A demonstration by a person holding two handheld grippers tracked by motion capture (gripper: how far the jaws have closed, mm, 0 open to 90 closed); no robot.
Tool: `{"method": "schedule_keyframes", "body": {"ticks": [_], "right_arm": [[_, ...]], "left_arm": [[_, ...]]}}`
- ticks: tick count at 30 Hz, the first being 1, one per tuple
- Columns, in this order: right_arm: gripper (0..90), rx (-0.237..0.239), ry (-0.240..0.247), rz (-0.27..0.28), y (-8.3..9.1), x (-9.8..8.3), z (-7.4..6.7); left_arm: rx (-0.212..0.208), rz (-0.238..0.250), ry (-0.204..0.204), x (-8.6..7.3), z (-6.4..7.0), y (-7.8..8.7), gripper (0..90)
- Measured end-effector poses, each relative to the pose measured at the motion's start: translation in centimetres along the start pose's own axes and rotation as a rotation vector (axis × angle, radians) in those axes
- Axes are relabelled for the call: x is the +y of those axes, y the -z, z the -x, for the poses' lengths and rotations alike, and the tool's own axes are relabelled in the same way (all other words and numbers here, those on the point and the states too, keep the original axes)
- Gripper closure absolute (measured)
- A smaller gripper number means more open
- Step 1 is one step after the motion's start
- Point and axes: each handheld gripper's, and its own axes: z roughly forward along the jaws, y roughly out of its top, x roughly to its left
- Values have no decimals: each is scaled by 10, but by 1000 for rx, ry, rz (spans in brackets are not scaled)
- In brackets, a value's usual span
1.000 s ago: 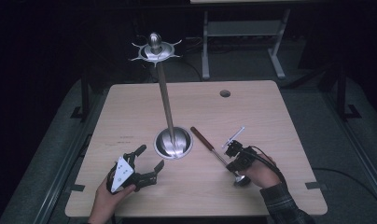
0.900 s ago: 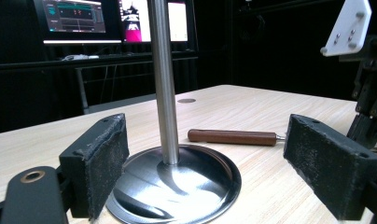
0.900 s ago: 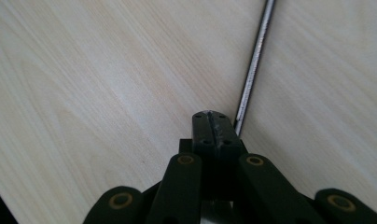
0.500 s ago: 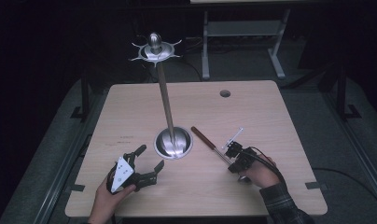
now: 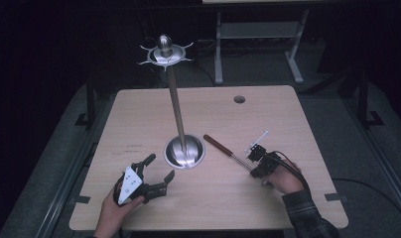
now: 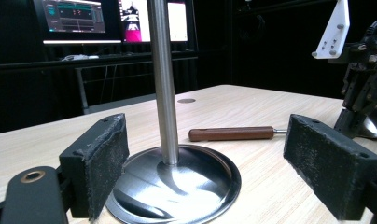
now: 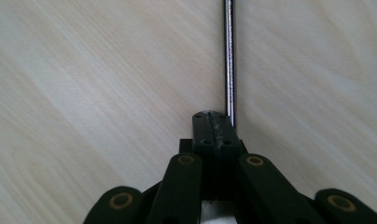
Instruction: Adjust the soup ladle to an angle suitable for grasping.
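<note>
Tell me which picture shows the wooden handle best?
The left gripper view: the wooden handle lies side-on behind the stand's base, whole and sharp. The high view shows it small on the table. The right gripper view shows the metal shaft instead.

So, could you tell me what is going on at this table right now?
A person holds a gripper in each hand at a wooden table. The right gripper is shut and pressed down beside the thin metal shaft of a wooden-handled utensil lying flat; whether it actually pinches the shaft is unclear. The left gripper is open and empty, facing the round base of a tall metal stand.
</note>
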Motion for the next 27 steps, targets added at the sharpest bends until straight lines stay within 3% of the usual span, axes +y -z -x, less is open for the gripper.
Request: {"method": "schedule_keyframes", "body": {"ticks": [7, 18, 22, 27], "right_arm": [[898, -16, -13, 7, 4, 2, 12], [878, 37, 3, 72, 12, 6, 14], [831, 46, 7, 84, 12, 13, 15], [796, 50, 20, 112, 15, 27, 15]], "left_arm": [[-1, 1, 1, 0, 0, 0, 133], [0, -4, 3, 0, -2, 0, 134], [4, 1, 18, 0, -1, -1, 134], [-4, 5, -2, 0, 0, -1, 134]]}}
